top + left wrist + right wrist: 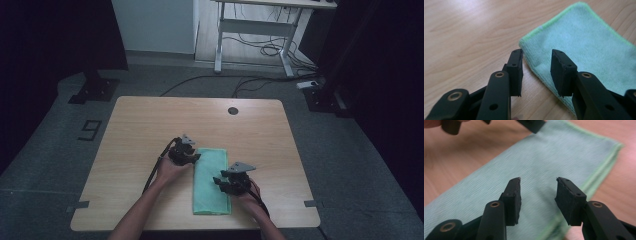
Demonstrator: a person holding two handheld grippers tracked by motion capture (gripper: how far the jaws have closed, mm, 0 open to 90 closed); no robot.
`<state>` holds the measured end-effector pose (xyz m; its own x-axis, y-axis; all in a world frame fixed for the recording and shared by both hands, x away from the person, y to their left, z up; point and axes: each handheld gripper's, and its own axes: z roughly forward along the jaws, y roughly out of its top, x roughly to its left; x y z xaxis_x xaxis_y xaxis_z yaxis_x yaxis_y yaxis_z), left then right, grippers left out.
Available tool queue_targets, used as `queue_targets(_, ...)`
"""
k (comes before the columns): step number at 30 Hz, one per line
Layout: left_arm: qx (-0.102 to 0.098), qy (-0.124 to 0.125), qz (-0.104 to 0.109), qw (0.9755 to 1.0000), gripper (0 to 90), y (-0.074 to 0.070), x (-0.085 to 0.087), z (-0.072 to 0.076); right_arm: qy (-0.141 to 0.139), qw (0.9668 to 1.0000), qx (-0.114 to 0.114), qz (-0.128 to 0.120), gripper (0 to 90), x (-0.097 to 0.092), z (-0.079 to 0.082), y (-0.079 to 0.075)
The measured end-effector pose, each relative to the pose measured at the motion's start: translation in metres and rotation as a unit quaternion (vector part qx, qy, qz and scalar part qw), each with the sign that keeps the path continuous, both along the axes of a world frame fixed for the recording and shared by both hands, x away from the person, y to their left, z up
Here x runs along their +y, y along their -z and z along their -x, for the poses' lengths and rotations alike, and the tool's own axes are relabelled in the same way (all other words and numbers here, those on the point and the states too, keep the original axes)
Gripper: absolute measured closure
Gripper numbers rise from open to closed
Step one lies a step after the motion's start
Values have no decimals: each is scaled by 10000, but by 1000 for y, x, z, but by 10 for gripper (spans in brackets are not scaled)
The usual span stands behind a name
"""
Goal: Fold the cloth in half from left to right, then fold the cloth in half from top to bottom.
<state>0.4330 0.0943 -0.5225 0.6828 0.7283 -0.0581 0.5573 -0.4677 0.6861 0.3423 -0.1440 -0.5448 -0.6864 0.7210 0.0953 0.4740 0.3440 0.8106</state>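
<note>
Wooden table (150, 125) bears a folded green cloth (210, 181); left gripper (192, 159) at its ten o'clock, right gripper (220, 182) at three, both with jaws apart, clamping nothing.

One mark could be read: a dark figure "9" (90, 130) stood on the grey floor (50, 145) just left of the table's far left corner, laid out in angular strokes. The folded green cloth (211, 180) carried no legible label, and the table top (150, 125) bore no writing.

Lab: desk frame (252, 30); floor cables (260, 50)
</note>
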Motion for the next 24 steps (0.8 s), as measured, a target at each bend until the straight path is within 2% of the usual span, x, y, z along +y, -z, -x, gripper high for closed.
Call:
queue_targets(8,-51,-77,70,9999,583,-8,4,-1,248,9997,-78,-43,525,-8,-14,-9)
queue_targets(13,-110,-116,92,9998,541,-15,2,-4,425,9991,-87,-35,507,-12,-30,-14)
queue_targets(15,-108,-191,116,9997,524,-17,4,-6,474,9987,-123,-101,484,-14,-34,-15)
queue_targets(19,-41,-302,63,9995,493,-17,6,-11,542,9984,-159,-50,480,-15,-43,-16)
queue_targets(22,-36,-280,123,9995,488,-18,6,-14,558,9982,-191,-84,484,-15,-50,-18)
queue_targets(24,-2,-239,157,9996,488,-18,6,-16,557,9983,-185,-18,483,-14,-55,-18)
